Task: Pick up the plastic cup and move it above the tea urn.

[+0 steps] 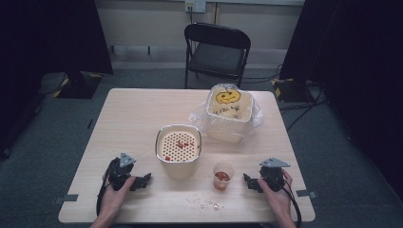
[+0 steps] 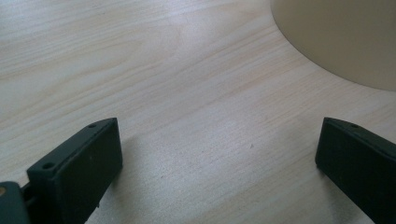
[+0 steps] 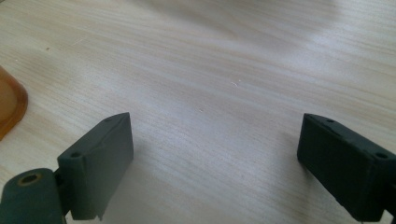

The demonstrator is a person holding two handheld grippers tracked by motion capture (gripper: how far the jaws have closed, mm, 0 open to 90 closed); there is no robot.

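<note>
A person sits at a pale wooden table with a two-jaw gripper in each hand, both resting low on the near edge. The left gripper points right, toward a beige container with a perforated insert holding a few red bits; its jaws stand wide apart with nothing between them, and in the left gripper view the container's curved wall sits just ahead and to the right of the jaws. The right gripper points left, toward a small translucent orange cup with reddish contents; its jaws are likewise spread wide and empty.

The cup stands upright, between the two grippers but nearer the right one, just off its jaw tips. In the right gripper view the cup's amber edge lies at the far left, outside the jaws' line, so the right hand would likely need to swing that way to take it.

Farther back sits a square tub in a clear bag, its lid bearing a yellow smiling face and dark handwriting (too small to read, possibly a date). A few small pale scraps lie on the table near the cup. A black folding chair stands beyond
</note>
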